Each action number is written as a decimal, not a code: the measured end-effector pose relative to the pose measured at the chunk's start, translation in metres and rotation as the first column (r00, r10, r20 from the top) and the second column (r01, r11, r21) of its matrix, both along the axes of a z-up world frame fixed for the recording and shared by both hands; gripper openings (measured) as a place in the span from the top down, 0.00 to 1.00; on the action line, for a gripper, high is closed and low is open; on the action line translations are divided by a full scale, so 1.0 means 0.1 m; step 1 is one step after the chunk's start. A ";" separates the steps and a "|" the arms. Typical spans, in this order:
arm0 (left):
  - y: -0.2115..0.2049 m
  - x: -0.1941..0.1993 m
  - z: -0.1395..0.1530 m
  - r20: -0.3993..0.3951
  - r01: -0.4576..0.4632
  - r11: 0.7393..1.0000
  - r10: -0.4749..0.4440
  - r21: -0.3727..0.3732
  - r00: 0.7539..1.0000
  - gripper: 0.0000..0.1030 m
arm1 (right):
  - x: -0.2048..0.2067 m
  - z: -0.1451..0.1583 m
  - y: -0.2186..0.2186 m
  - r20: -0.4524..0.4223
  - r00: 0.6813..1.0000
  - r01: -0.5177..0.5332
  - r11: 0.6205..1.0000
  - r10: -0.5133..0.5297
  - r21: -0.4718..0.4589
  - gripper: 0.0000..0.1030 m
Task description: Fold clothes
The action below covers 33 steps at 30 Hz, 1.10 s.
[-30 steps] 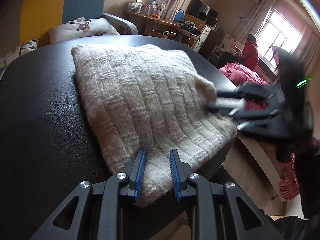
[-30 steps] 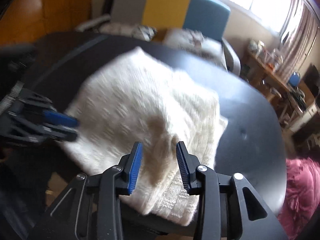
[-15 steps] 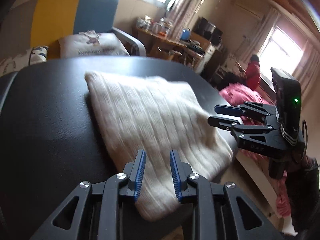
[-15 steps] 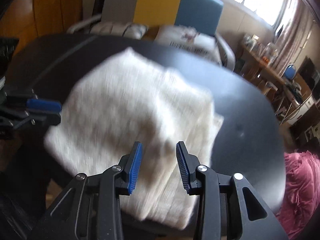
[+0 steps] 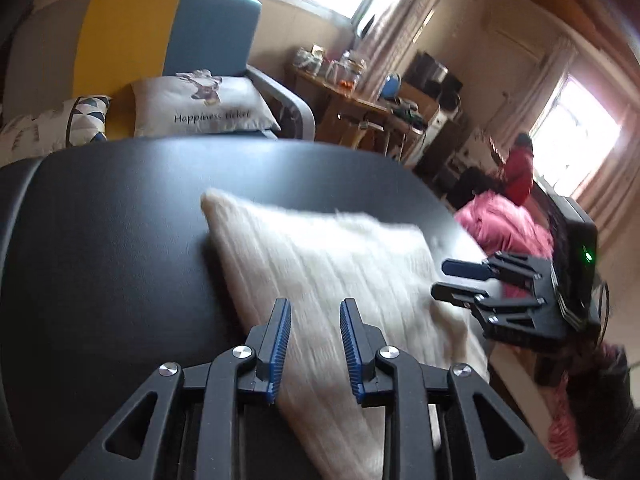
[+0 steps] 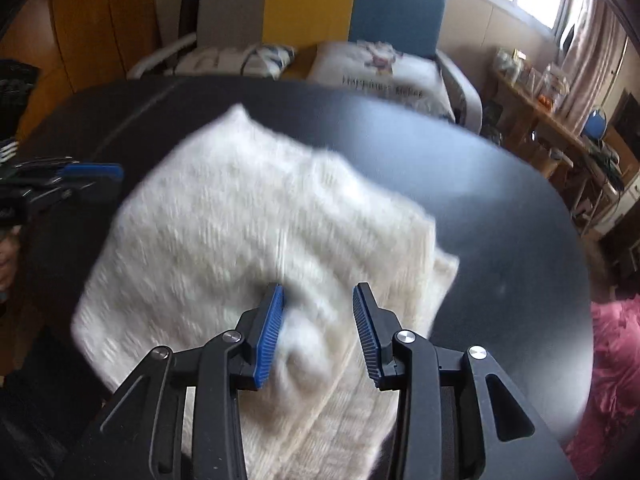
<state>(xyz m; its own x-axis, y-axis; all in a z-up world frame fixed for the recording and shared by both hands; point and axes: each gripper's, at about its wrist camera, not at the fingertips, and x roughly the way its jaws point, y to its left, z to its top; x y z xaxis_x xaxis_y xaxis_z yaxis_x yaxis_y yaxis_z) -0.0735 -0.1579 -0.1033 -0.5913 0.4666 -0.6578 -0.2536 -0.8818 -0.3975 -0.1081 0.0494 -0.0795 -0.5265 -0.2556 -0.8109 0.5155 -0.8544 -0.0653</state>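
A cream knitted sweater (image 5: 340, 264) lies folded into a thick rectangle on the black table (image 5: 100, 240). In the right wrist view the sweater (image 6: 224, 232) is blurred, with its layered folded edge nearest the camera. My left gripper (image 5: 315, 304) hovers open over the sweater's near left corner, nothing between its blue pads. My right gripper (image 6: 319, 288) hangs open above the sweater's near edge, also empty. Each gripper shows in the other's view: the right gripper (image 5: 440, 279) off the table's right edge, the left gripper (image 6: 114, 179) at the sweater's left side.
Behind the table (image 6: 480, 200) stands a grey, yellow and blue sofa (image 5: 168, 32) with cushions (image 5: 200, 108). A cluttered wooden desk (image 5: 360, 96) lines the far wall. A person in a red jacket (image 5: 518, 172) sits by the window, and pink bedding (image 5: 504, 224) lies at the right.
Both grippers have drawn back and upward from the sweater, which now sits farther out and lower in both views. The sweater itself stays flat on the table. Both jaws keep the same gap.
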 end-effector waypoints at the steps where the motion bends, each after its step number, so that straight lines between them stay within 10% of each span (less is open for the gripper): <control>1: -0.01 -0.11 0.04 -0.012 -0.001 1.000 0.001 0.001 1.000 0.75 | -0.09 0.06 -0.01 -0.009 1.000 0.006 1.000 -0.006 -0.018 0.62; 9: 0.26 -0.77 -0.40 0.150 0.098 0.992 -0.086 -0.074 0.985 0.75 | -0.53 -0.33 -0.09 0.091 0.996 0.007 0.999 -0.012 0.051 0.62; 19: 0.09 -0.97 -0.16 0.053 0.044 0.994 -0.039 -0.101 0.998 0.75 | -0.73 0.15 -0.22 0.030 0.999 -0.038 0.998 0.040 -0.053 0.61; 24: 0.17 -1.14 -0.43 0.155 0.086 0.980 -0.058 -0.182 0.986 0.75 | -1.00 -0.45 -0.53 0.135 0.987 -0.098 0.991 0.084 0.094 0.62; 33: 0.29 -1.09 -0.48 0.127 0.046 0.966 -0.014 -0.253 0.992 0.75 | -0.94 -0.60 -0.08 0.155 0.988 0.036 0.990 -0.014 -0.140 0.61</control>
